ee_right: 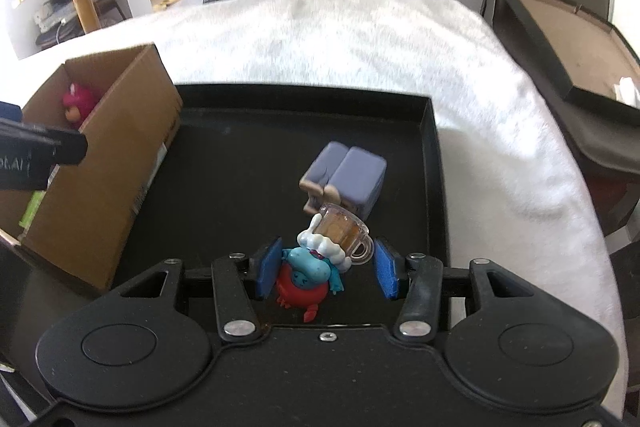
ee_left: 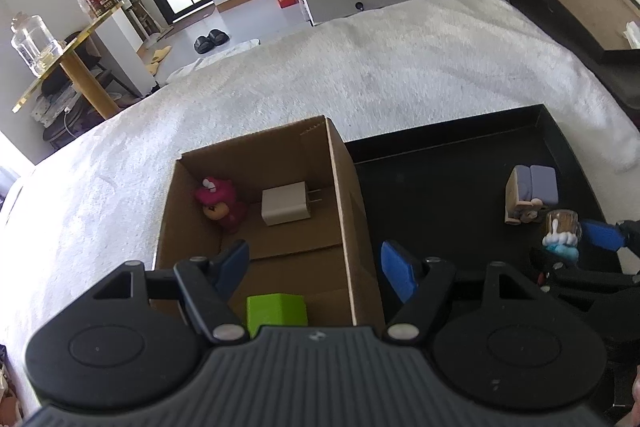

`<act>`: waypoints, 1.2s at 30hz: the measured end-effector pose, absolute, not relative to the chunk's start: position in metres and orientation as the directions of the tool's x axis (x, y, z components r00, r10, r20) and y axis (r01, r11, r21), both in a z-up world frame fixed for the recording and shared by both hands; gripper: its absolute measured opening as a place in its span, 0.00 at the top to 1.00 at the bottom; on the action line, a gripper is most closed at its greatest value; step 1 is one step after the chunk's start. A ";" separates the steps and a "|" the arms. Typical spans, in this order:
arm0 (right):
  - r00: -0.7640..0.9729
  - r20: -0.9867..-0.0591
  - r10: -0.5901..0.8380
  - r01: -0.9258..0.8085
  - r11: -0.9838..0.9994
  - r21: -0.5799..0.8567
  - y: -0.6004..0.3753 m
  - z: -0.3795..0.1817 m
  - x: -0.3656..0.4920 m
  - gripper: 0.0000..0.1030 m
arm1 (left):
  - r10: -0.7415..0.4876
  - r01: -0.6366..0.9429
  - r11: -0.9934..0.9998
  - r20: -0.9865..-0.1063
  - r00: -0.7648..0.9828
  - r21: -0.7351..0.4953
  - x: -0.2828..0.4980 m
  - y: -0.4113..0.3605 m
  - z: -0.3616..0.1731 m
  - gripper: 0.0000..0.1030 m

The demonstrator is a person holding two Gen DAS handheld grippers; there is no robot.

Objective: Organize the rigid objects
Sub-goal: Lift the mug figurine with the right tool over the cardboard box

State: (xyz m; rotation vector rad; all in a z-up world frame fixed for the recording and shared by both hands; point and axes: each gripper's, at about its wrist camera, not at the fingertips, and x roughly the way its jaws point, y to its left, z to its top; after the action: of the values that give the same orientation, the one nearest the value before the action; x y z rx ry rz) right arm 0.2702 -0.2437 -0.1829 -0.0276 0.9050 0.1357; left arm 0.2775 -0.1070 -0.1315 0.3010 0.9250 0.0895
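My right gripper is shut on a small blue-and-red figurine that carries a clear beer mug, just above the black tray. A purple-grey toy lies on the tray beyond it. To the left, a cardboard box holds a pink figurine, a white charger and a green block. My left gripper hangs open over the box's near right side with nothing between its fingers. At the right edge of the left wrist view, the held figurine also shows.
Box and tray sit side by side on a white fluffy blanket. A shallow black box with a brown bottom stands off the bed to the right. A gold-edged table with a glass jar stands far left.
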 end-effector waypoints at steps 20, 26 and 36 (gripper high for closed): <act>0.659 -0.740 0.134 -0.183 0.983 0.015 -0.215 -0.124 0.252 0.53 | 0.195 -0.043 0.976 -0.763 0.616 0.214 0.246 -0.056 -0.086 0.30; 0.673 -0.730 0.121 -0.193 0.981 -0.015 -0.199 -0.105 0.247 0.53 | 0.177 -0.068 0.983 -0.765 0.619 0.172 0.238 -0.038 -0.076 0.30; 0.693 -0.714 0.103 -0.193 0.980 -0.046 -0.175 -0.081 0.240 0.53 | 0.161 -0.107 0.987 -0.775 0.611 0.120 0.228 -0.007 -0.067 0.30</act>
State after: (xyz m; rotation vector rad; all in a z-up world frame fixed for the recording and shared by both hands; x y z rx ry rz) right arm 0.2398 -0.1748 -0.0814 -0.1210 0.7886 0.1657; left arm 0.2280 -0.0067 -0.0667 0.0636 0.9005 0.1548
